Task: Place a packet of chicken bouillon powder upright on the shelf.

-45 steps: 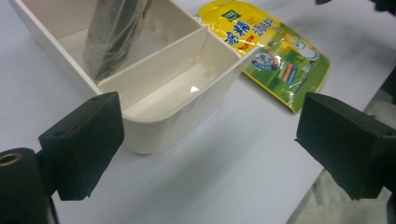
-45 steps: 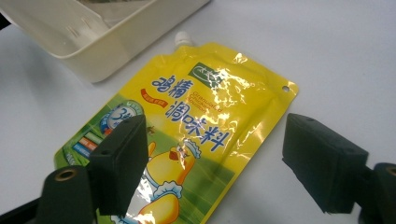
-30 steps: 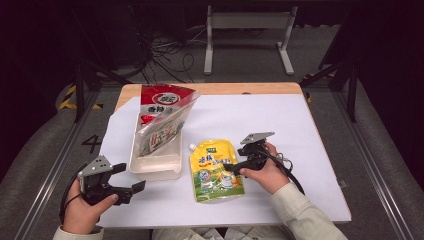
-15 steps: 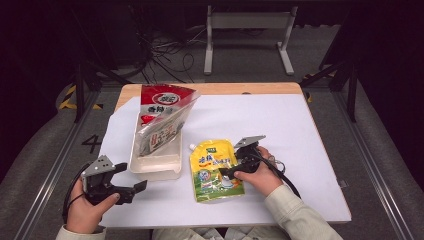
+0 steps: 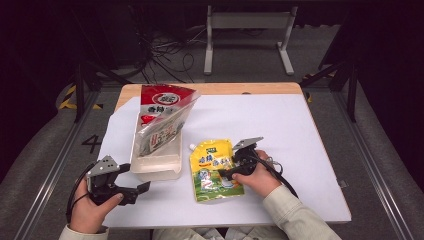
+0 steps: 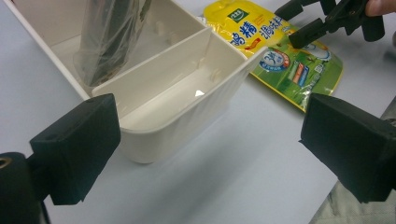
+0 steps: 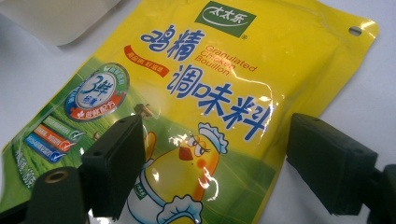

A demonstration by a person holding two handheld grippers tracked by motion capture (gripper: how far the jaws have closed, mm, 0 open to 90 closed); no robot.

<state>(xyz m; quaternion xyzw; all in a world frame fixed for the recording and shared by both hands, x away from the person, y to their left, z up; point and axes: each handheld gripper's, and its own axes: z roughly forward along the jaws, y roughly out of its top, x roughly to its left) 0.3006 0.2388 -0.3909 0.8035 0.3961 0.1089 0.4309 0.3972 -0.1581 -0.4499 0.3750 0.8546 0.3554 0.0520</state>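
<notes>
Right gripper [image 5: 231, 167] has slid down and in over the yellow pouch [image 5: 216, 170] since a second ago, jaws just been closing a little but still wide apart, pouch surface under and between them, not pinched. Left gripper [image 5: 134, 184] barely shifted. Landmark is the white bin [image 5: 156, 161]: left gripper sits off its near left corner, jaws spread, holding nothing, near compartment [image 6: 173, 100] of the bin straight ahead of it and unfilled. Red-topped clear bag [image 5: 161, 117] stands tilted in the bin's far compartment. Pouch lies flat on the white sheet [image 5: 280, 125] just right of the bin, apart from it, spout corner toward the bin. Risk: pouch is flat and glossy, so jaws may close on the face and skid off, or shove it into the bin wall; grabbing only the film could let it droop and catch the rim on the way over. Room: open sheet right of and beyond the pouch; tight on the bin side; near table edge [image 5: 225, 220] close to both hands.
</notes>
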